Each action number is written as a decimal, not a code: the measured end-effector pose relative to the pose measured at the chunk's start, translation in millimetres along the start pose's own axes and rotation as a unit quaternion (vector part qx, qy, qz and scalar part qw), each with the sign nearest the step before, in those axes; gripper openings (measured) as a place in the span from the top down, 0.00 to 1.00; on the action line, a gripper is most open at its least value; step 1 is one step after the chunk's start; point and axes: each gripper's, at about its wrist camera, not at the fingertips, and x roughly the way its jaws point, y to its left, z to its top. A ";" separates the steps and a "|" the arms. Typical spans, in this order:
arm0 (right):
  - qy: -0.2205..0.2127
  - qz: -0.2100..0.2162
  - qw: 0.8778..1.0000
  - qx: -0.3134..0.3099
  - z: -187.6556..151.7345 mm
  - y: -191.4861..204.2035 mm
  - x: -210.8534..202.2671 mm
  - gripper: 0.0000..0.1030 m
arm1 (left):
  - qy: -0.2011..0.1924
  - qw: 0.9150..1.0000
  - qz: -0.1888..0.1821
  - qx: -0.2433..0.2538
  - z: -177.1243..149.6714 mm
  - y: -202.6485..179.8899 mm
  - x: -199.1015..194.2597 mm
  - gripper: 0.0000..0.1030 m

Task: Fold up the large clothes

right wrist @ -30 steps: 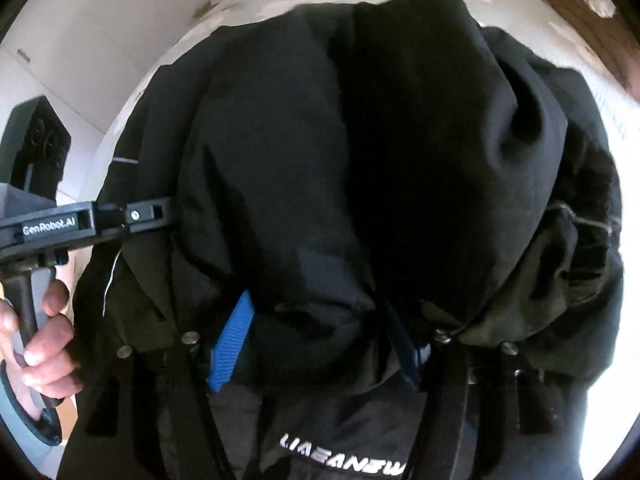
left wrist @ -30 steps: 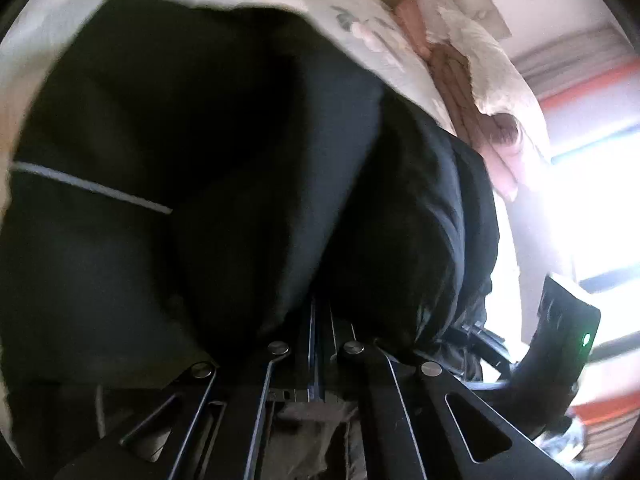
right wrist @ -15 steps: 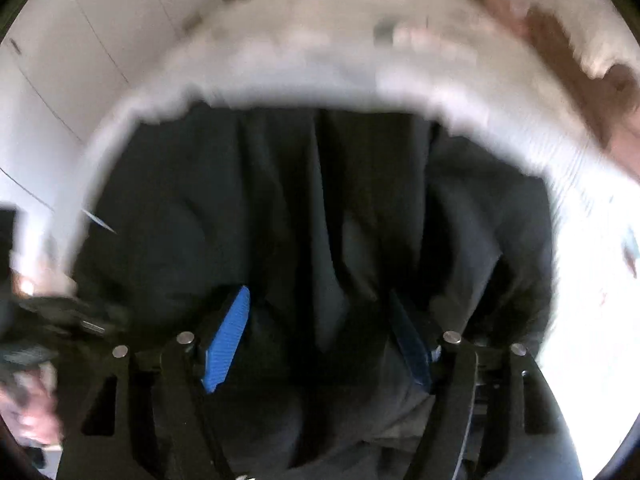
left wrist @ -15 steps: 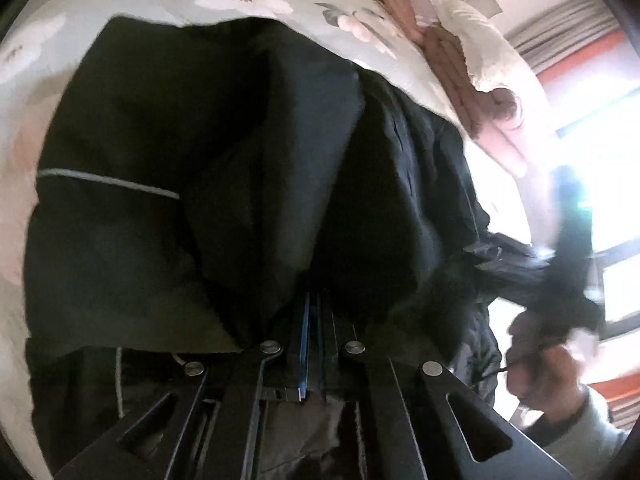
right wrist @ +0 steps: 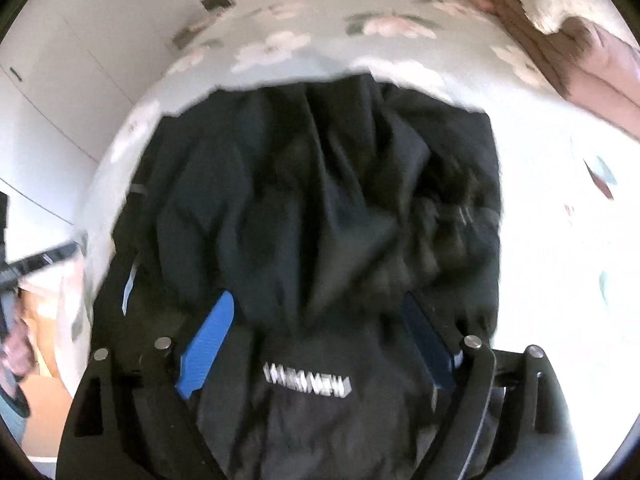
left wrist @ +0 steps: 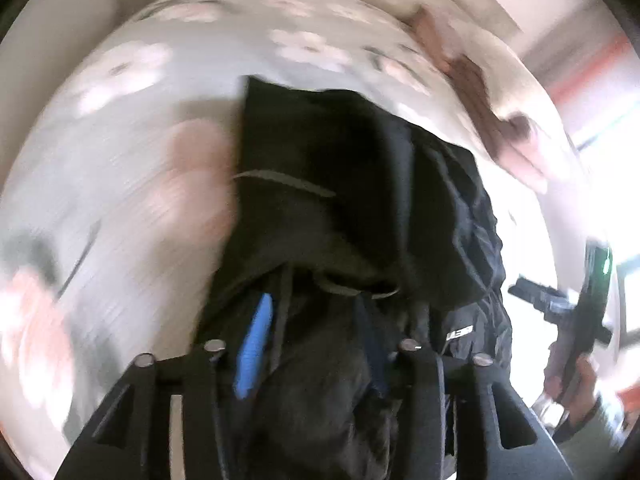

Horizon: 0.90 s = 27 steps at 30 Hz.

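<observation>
White wardrobe (right wrist: 60,92) behind jacket (right wrist: 320,208): right view only.

A bedroom in a home.
A bed (right wrist: 320,28) with a floral sheet fills the views; pink folded bedding (right wrist: 580,68) lies at its far right edge, white wardrobe doors (right wrist: 60,60) stand left of the bed.

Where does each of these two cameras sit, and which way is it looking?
Left wrist: rides on the left tongs, looking steeply down their opening fingers at the black jacket on the floral bedsheet; the person's other hand shows at right.
Right wrist: rides on the right tongs, looking down at the same jacket, its blue pads spreading apart.
Shared: jacket, bedsheet, pink bedding.
</observation>
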 end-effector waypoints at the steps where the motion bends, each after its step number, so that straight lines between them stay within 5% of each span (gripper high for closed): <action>1: 0.011 0.002 1.000 0.004 -10.7 -1.8 0.5 0.14 | 0.001 1.000 0.007 -0.021 -9.1 11.4 -8.0 0.52; 7: 0.053 -0.008 0.998 0.019 -73.7 -23.3 -4.0 0.15 | 0.044 0.989 0.084 -0.116 -96.6 72.2 -34.0 0.52; 15: 0.103 -0.040 0.993 0.031 -144.3 -69.6 -20.3 0.15 | 0.108 0.967 0.098 -0.207 -206.8 110.5 -15.8 0.52; 22: 0.110 -0.052 0.989 0.082 -185.5 -115.7 -36.7 0.15 | 0.117 0.966 0.069 -0.220 -237.3 111.3 7.6 0.52; 23: 0.113 -0.052 0.988 0.092 -193.9 -123.1 -39.1 0.15 | 0.114 0.968 0.067 -0.215 -236.8 109.1 7.3 0.55; 25: 0.126 -0.052 0.985 0.105 -212.4 -135.4 -41.0 0.15 | 0.115 0.970 0.053 -0.208 -238.3 106.2 5.2 0.75; 27: 0.146 -0.045 0.981 0.119 -236.4 -145.0 -38.4 0.15 | 0.116 0.973 0.057 -0.192 -237.8 97.1 3.0 0.77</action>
